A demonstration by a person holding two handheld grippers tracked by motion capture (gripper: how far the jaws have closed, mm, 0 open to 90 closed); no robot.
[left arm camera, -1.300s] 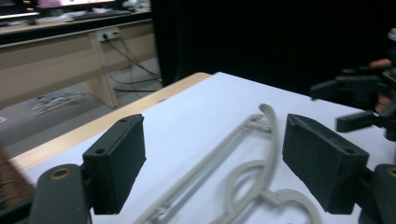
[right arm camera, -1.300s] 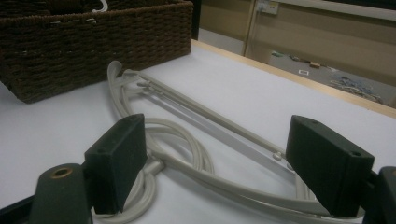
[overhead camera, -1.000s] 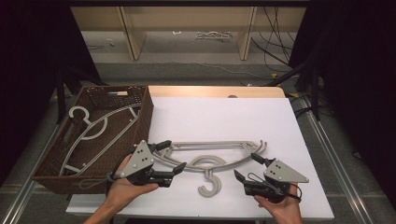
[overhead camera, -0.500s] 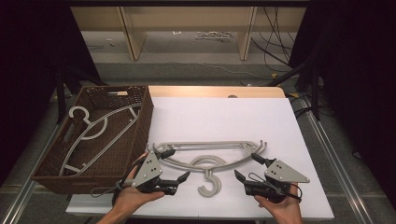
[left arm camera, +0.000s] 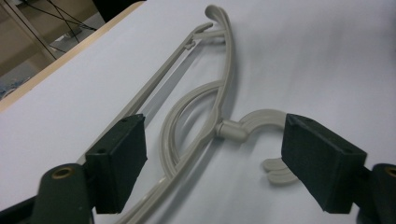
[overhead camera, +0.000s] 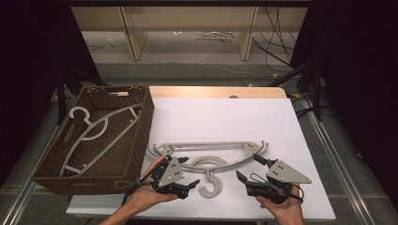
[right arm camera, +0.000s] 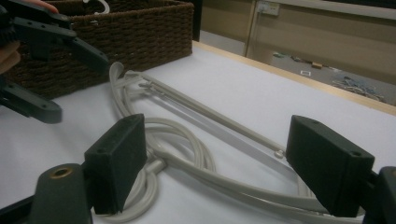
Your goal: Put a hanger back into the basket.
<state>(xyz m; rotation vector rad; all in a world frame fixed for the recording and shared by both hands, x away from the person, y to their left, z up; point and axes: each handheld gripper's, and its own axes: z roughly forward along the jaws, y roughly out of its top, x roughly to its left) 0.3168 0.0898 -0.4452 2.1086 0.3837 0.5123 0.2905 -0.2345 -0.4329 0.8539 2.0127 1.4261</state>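
Observation:
A grey plastic hanger [overhead camera: 206,148] lies flat on the white tabletop [overhead camera: 225,115], its hook [overhead camera: 210,184] pointing toward the near edge. My left gripper [overhead camera: 190,171] sits open just left of the hook, held in a hand. In the left gripper view its jaws stand wide apart around the hanger's neck [left arm camera: 229,129] without touching it. My right gripper [overhead camera: 247,165] is open to the right of the hook. The right gripper view looks along the hanger [right arm camera: 210,116] between its spread jaws, with the left gripper [right arm camera: 46,60] at upper left.
A brown wicker basket [overhead camera: 141,136] stands at the table's left edge and holds a second grey hanger [overhead camera: 101,126]. Its woven wall [right arm camera: 116,32] rises behind the hanger's far end. Shelving and cables lie on the floor beyond the table.
My left gripper has moved right, away from the basket's corner and in beside the hanger's hook. The right gripper and the hanger have stayed put.

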